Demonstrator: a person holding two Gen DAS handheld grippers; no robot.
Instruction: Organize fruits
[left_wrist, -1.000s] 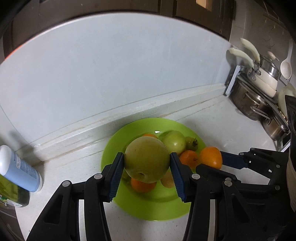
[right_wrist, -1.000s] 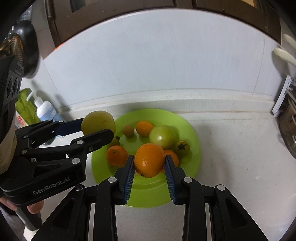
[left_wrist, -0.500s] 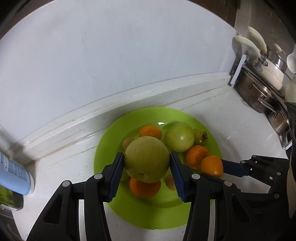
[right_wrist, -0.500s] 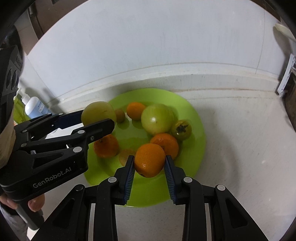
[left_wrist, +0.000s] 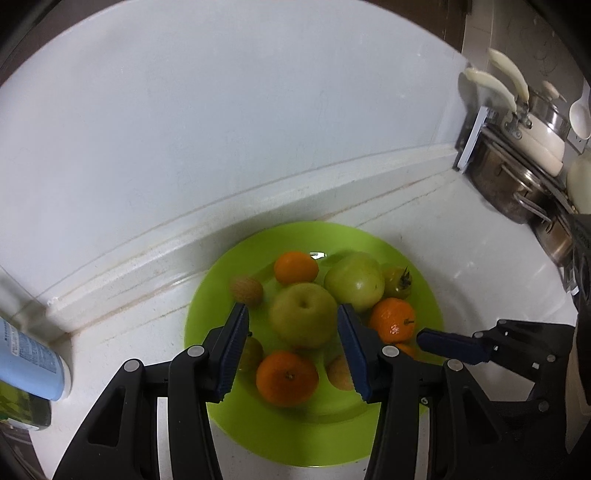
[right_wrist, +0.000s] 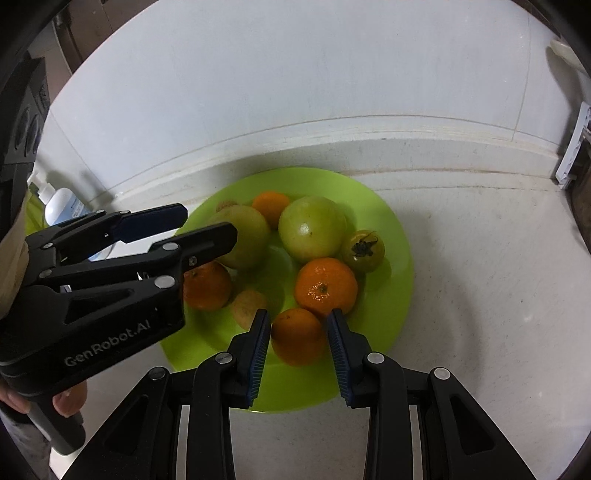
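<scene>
Resting on a pale speckled stone counter, close against a raised ledge and a plain white backsplash: a lime-green plate heaped with fruit.

Hovering over it with jaws parted, the left gripper straddling a yellow-green pear without pinching it, the right gripper likewise spread around a small orange near the plate's front rim. Sharing the plate: a green apple, a greenish persimmon, a bigger orange. Crowding the counter's right end, steel pots and a white pan with cream handles; standing at the left, a light-blue bottle.
</scene>
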